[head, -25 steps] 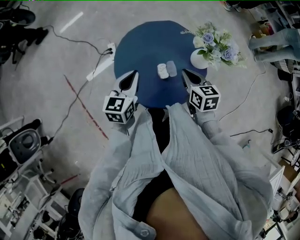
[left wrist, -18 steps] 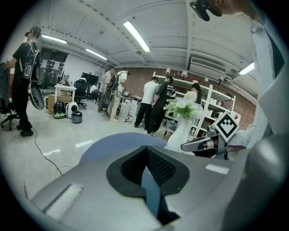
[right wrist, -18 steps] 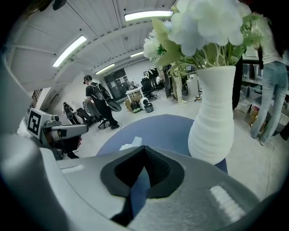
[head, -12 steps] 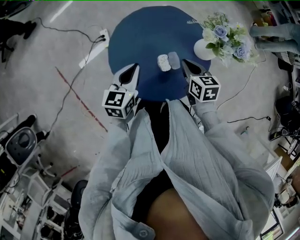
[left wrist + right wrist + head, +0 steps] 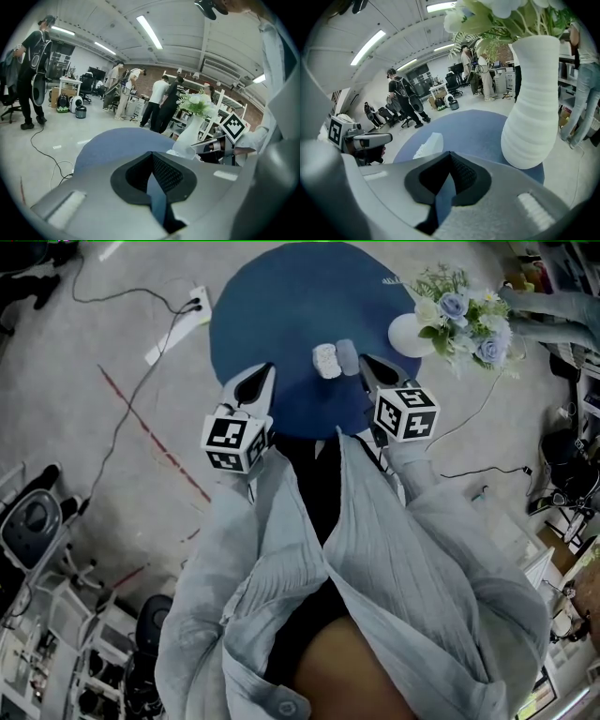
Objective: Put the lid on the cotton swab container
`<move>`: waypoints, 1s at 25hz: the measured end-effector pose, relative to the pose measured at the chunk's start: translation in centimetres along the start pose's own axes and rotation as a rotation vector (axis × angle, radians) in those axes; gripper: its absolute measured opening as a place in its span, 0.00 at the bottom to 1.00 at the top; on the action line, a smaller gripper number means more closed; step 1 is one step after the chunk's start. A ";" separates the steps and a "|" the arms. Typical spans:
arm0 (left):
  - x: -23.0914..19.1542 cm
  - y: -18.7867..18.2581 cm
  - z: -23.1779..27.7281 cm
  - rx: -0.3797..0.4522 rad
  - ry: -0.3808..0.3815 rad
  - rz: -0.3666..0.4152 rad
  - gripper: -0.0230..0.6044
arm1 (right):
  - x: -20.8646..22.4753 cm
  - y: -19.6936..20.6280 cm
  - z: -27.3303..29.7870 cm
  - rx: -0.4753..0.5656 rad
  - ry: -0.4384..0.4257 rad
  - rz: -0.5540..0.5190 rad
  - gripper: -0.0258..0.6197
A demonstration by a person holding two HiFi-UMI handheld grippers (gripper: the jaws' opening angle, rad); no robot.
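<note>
Round blue table [image 5: 272,315]: the work surface, carrying all items below. White ribbed vase [image 5: 534,117] with pale flowers [image 5: 464,313]: stands at the table's right edge, well clear of the task items but near the right gripper's path; probably top-heavy and best avoided. Left gripper [image 5: 266,371]: jaws together, nothing between them, over the table's near edge to the left of the container. Right gripper [image 5: 366,362]: jaws likewise together and empty, tip just beside the lid on its right. Cotton swab container [image 5: 325,361]: small pale box near the table's centre, open-topped and packed with white swabs; judged very light, thin-walled and rigid, so it is likely to skid or tip if pushed from one side. Suggested hold: across two opposite walls, low down, to steady it. Lid [image 5: 347,354]: small greyish translucent piece, lying on the table just beside the container's right side; contact between them cannot be told. Judged light, stiff, smooth plastic, and slippery under the pads. Suggested hold: by two opposite edges, gently, keeping it level for seating. Both grippers must part before either item can be taken.
</note>
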State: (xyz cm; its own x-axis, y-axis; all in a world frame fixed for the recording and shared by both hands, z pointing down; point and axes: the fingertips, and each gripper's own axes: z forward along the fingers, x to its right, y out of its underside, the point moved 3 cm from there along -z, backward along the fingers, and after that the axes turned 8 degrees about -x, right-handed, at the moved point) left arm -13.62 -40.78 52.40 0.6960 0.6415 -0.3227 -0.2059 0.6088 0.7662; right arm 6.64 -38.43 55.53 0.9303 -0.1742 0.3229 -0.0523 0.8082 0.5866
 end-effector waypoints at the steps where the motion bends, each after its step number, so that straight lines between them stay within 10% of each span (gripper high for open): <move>1: 0.0 0.0 0.0 0.002 -0.002 -0.001 0.06 | -0.1 -0.1 0.0 0.001 -0.001 -0.004 0.04; 25: -0.6 0.5 -1.5 0.035 -0.047 -0.025 0.06 | -4.8 -1.9 0.2 -0.003 -0.094 -0.146 0.04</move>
State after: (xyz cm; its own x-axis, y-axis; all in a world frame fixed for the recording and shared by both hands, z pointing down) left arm -15.14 -40.13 52.14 0.7320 0.6036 -0.3160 -0.1646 0.6067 0.7777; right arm 2.22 -39.30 53.02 0.8898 -0.3419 0.3022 0.0827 0.7721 0.6301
